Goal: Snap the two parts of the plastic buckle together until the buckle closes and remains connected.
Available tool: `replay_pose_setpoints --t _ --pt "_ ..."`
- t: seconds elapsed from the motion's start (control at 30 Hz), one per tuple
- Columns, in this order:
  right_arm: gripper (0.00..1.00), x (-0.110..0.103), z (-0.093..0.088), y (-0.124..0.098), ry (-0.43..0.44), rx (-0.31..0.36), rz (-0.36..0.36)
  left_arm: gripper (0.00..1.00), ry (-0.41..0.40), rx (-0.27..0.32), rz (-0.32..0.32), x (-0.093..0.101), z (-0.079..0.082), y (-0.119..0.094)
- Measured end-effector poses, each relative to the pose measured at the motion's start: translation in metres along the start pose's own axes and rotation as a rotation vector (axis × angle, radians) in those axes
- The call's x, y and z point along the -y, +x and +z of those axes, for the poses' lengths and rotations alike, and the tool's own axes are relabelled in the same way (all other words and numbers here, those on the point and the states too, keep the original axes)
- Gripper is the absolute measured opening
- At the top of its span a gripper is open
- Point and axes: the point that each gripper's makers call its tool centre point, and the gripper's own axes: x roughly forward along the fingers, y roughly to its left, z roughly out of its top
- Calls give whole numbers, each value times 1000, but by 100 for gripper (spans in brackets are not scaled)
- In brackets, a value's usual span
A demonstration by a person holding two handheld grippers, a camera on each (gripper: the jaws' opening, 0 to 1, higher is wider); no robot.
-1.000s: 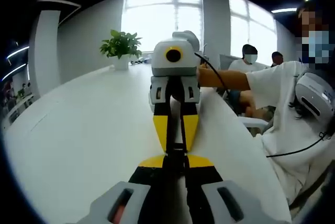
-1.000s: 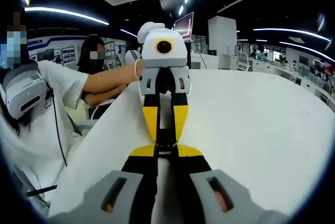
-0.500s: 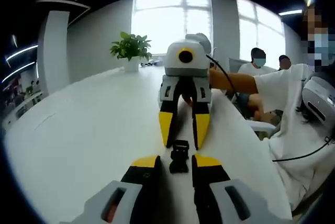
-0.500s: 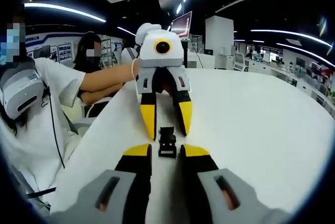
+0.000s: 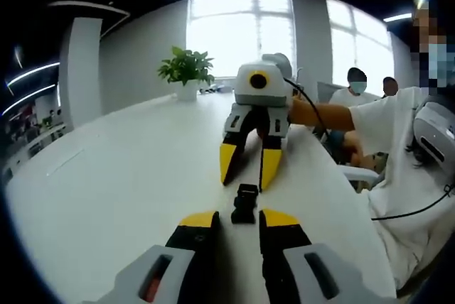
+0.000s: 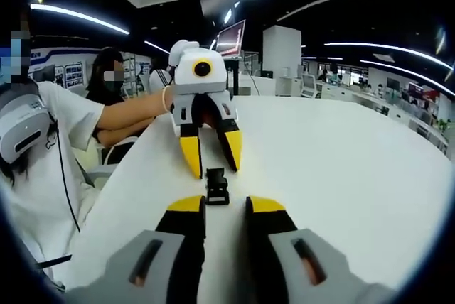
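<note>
Between the two pairs of yellow-tipped fingers, the black buckle (image 5: pixel 244 203) lies flat on the white worktop (image 5: pixel 128 176), looking joined into one piece and touched by neither tool. Nearest in the left gripper view, the left gripper (image 5: pixel 236 220) has its fingers spread and released just short of the buckle; just beyond the buckle, the right gripper (image 5: pixel 247 169) faces back with its fingers likewise parted and holding nothing. The right gripper view mirrors this: the right gripper (image 6: pixel 224 204) in front, the buckle (image 6: pixel 217 185) next, the left gripper (image 6: pixel 211 155) past it.

The step now appears to be the retreat, and it is done well by drawing both tools straight back and up without brushing the buckle, leaving it in plain sight so the joint can be judged as holding.

A second ago both pairs of fingers were clenched tip to tip around the buckle; half a second ago they had opened beside it, and now they stand wider apart from it. Farther off from the buckle, a potted plant (image 5: pixel 187 71) stands by the window.
</note>
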Motion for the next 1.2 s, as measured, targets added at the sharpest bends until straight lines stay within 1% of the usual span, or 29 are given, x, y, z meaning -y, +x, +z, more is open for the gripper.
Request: replay_pose_setpoints --t 0.1,0.27,0.3,0.33,0.47,0.6,0.67,0.77,0.83,0.97,1.2 --pt "18 -3 1 2 -7 1 9 20 1 4 1 1 1 0" --pt "12 -5 1 4 -6 2 23 15 2 10 -22 3 1 1" --pt "12 -5 1 4 -6 1 22 12 11 11 -27 4 1 2" --pt "12 -7 1 3 -3 -4 30 12 27 11 -38 6 1 2" --pt "11 -7 1 2 -16 -10 27 11 0 6 -29 5 2 3" --pt "10 -9 1 1 10 -14 68 11 -39 7 -62 8 2 2" --pt "10 -11 0 1 6 -17 81 11 -53 4 -70 7 2 3" --pt "10 -11 1 2 -19 -18 98 10 -60 -15 -90 9 2 3" --pt "9 -12 0 2 -30 -22 104 10 -41 -35 -96 10 2 4" --pt "9 -13 1 3 -61 -41 140 10 -2 -79 -108 13 2 5" --pt "8 -16 2 5 -58 -53 153 9 -30 -89 -132 14 1 5"
